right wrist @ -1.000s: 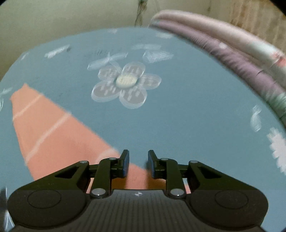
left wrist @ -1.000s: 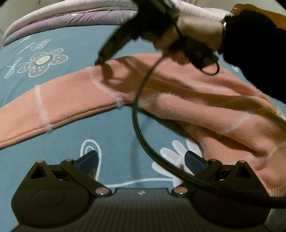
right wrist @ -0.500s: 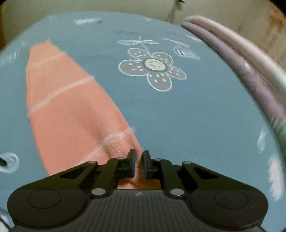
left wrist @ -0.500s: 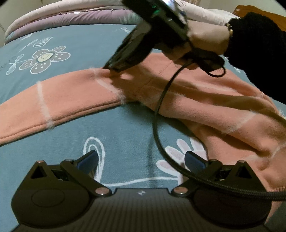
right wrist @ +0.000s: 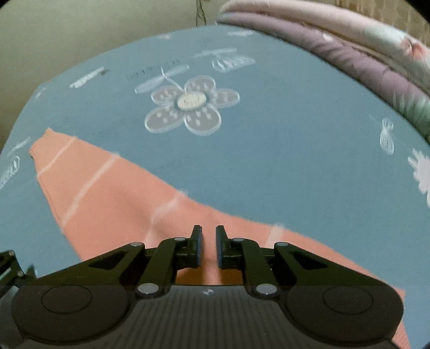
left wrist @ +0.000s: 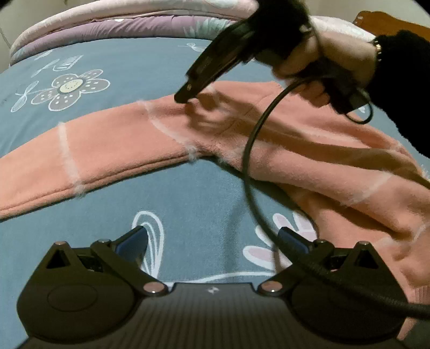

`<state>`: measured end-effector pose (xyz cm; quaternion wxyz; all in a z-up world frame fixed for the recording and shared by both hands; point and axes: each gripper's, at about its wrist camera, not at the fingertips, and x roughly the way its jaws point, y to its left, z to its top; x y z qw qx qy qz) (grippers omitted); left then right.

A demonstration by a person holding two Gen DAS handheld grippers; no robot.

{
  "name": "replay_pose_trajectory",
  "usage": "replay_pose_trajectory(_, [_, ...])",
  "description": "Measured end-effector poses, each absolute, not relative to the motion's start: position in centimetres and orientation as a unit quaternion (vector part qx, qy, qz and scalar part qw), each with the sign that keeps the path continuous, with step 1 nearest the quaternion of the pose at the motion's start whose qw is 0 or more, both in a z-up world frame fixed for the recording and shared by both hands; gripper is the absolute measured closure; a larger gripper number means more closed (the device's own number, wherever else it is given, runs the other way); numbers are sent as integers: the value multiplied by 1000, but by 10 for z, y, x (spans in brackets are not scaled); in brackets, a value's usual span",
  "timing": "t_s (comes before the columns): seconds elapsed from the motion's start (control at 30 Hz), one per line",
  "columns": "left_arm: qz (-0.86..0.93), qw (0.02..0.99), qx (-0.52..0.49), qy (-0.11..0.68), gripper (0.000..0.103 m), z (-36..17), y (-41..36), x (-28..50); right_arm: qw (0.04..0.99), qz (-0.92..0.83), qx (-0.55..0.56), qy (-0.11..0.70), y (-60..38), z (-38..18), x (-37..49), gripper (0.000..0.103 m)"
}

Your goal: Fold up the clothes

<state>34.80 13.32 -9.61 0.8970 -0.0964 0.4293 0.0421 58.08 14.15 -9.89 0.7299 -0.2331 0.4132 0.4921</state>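
A wide blue-grey bed sheet with white and grey flower prints (left wrist: 166, 67) fills both views, and a folded pink and purple quilt (left wrist: 129, 18) lies along its far edge. On the sheet lies a salmon-pink fuzzy sweater with thin white stripes (left wrist: 115, 150). One long sleeve reaches to the left of the left wrist view, and the body is bunched in soft folds at the right.

A hand in a black fuzzy sleeve (left wrist: 317, 56) holds the right gripper (left wrist: 185, 95) tilted down over the place where the sleeve joins the body. Its tips are at the fabric or just above it; I cannot tell if they touch. In the right wrist view the jaws are opening from nearly closed, with a narrow gap, and the pink fabric shows in this gap below the tips, not pinched by the pads. A black braided cable (left wrist: 250, 161) curves down from this hand across the sweater.

The left gripper (left wrist: 212, 239) is spread wide over bare sheet, with the sweater ahead of it and near its right finger.
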Motion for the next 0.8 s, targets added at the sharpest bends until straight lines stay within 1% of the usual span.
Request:
replay_pose_trajectory(0.07, [43,897,-94,430,1,-96,132,349,740,487,-227,404,151,-110,583,87])
replay_pose_trajectory(0.13, [44,895,-95,433,1,-94,132,348,754,487,-233,373,165,-114,582,84])
replay_pose_trajectory(0.17, [44,895,-96,434,1,-94,132,348,758,483,-232,371,173,-115,585,80])
replay_pose_trajectory(0.27, [45,893,-96,437,1,-89,133,344,759,484,-218,377,177,-107,592,77])
replay_pose_trajectory(0.33, [41,894,-94,437,1,-88,133,341,760,489,-207,375,166,-94,595,69])
replay_pose_trajectory(0.37, [38,893,-93,438,1,-87,133,340,764,491,-202,367,155,-86,596,57])
replay_pose_trajectory(0.4, [35,893,-92,439,1,-87,134,341,769,488,-202,360,140,-77,597,49])
replay_pose_trajectory(0.47, [26,894,-84,439,1,-85,131,342,779,481,-203,346,110,-60,600,46])
replay_pose_trajectory(0.53, [12,897,-75,436,1,-81,126,342,789,466,-208,342,74,-44,605,39])
replay_pose_trajectory(0.57, [4,898,-72,435,1,-79,124,342,797,451,-210,342,53,-39,606,34])
replay_pose_trajectory(0.6, [-2,898,-67,434,1,-77,122,342,805,433,-212,345,31,-35,607,31])
replay_pose_trajectory(0.67, [-10,898,-58,435,1,-75,118,341,823,390,-206,357,-20,-29,606,30])
replay_pose_trajectory(0.8, [-17,897,-35,440,1,-71,111,347,854,303,-153,394,-125,-32,588,23])
